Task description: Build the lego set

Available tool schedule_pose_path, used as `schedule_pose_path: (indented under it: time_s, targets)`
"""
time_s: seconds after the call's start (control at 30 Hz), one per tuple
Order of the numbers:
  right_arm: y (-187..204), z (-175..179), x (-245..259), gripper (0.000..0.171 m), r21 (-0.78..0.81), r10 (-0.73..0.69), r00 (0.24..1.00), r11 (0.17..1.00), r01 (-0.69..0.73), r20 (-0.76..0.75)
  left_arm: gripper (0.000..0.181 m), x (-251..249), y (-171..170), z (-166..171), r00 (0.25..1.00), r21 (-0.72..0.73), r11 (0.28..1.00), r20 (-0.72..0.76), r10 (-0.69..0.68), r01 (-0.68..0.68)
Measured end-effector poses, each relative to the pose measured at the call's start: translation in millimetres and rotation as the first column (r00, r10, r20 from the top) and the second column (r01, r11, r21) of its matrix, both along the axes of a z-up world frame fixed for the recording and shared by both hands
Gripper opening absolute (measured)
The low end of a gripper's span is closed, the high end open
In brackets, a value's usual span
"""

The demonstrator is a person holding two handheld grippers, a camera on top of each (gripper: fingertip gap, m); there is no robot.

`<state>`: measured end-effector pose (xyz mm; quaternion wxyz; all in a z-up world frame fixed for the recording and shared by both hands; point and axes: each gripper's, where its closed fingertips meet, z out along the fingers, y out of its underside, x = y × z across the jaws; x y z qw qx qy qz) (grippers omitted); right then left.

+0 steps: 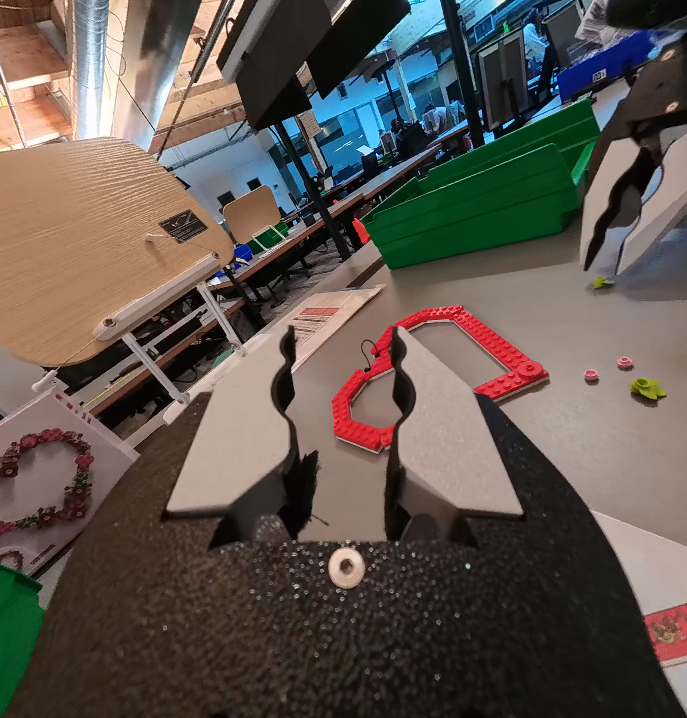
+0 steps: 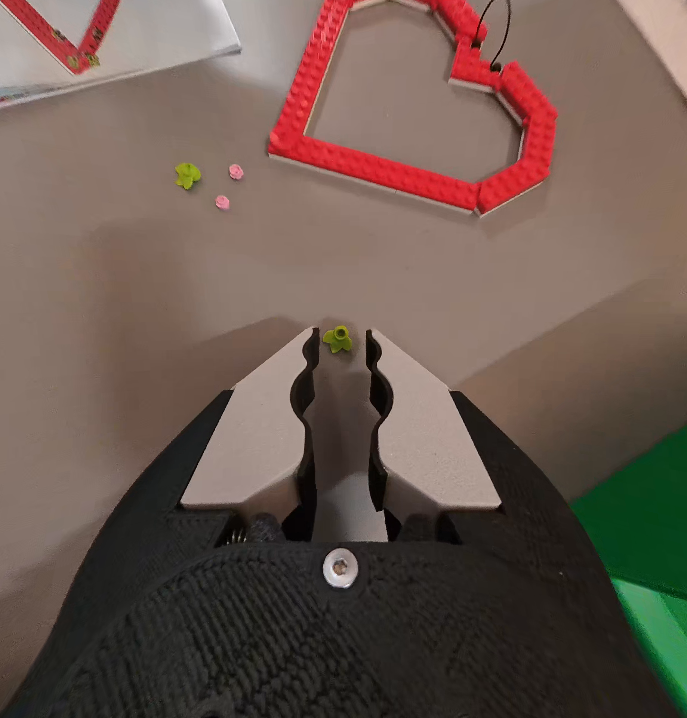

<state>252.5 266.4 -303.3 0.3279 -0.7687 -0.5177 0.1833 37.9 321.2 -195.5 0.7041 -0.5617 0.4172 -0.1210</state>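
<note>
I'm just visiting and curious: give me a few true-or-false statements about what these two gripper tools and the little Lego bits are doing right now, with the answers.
1. The right gripper is clamped on a pink stud. False: its jaws are open, with a lime leaf piece lying on the table between the fingertips.
2. The red heart frame lies flat on the grey table. True.
3. Two pink round pieces sit loose near a second lime leaf. True.
4. The left gripper holds the heart frame. False: it is open and holds nothing.
5. The pink pieces are already attached to the heart. False: they lie apart from it on the table.
</note>
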Motion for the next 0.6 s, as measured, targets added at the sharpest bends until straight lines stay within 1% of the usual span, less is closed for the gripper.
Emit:
schedule_pose_path:
  time_s: [0.1, 0.17, 0.23, 0.3, 0.37, 0.4, 0.43, 0.5, 0.53, 0.57, 0.6]
  targets:
    - [0, -8, -1, 0.022, -0.031, -0.002, 1.0, 1.0, 0.002, 0.004, 0.046, 3, -3, -1, 1.0, 0.004, 1.0, -0.012, -0.017, 0.017]
    - [0, -11, -1, 0.015, -0.044, 0.003, 1.0, 0.999, -0.002, 0.005, 0.046, 5, -5, -1, 0.999, 0.006, 1.0, -0.018, -0.03, 0.03]
    - [-1, -10, -2, 0.015, -0.031, 0.012, 1.0, 0.999, -0.012, 0.008, 0.046, 8, -8, -1, 0.999, 0.005, 0.999, -0.02, -0.05, 0.05]
    - [-1, -6, -9, 0.014, 0.028, 0.044, 0.999, 0.999, -0.044, 0.016, 0.045, 15, -15, -2, 0.995, -0.009, 0.995, -0.021, -0.097, 0.097]
    - [1, 6, -26, 0.014, 0.162, 0.088, 0.996, 0.983, -0.09, 0.022, 0.041, 31, -31, -7, 0.978, -0.061, 0.977, -0.023, -0.207, 0.205]
    - [4, 14, -37, 0.014, 0.27, 0.112, 0.993, 0.956, -0.117, 0.032, 0.04, 41, -42, -12, 0.96, -0.117, 0.954, -0.02, -0.28, 0.276]
    - [6, 25, -51, 0.014, 0.396, 0.136, 0.99, 0.907, -0.144, 0.048, 0.039, 52, -54, -16, 0.937, -0.18, 0.921, 0.001, -0.35, 0.344]
    - [4, 47, -80, 0.014, 0.63, 0.175, 0.98, 0.752, -0.195, 0.094, 0.031, 71, -80, -19, 0.873, -0.306, 0.821, 0.099, -0.477, 0.483]
    - [2, 54, -93, 0.014, 0.712, 0.181, 0.975, 0.667, -0.219, 0.131, 0.031, 78, -88, -20, 0.852, -0.359, 0.775, 0.146, -0.503, 0.52]
    - [-2, 59, -105, 0.014, 0.772, 0.182, 0.971, 0.59, -0.236, 0.158, 0.03, 82, -88, -23, 0.861, -0.399, 0.766, 0.162, -0.482, 0.504]
    - [-5, 63, -115, 0.014, 0.814, 0.18, 0.968, 0.528, -0.243, 0.172, 0.026, 83, -82, -30, 0.887, -0.431, 0.779, 0.147, -0.438, 0.456]
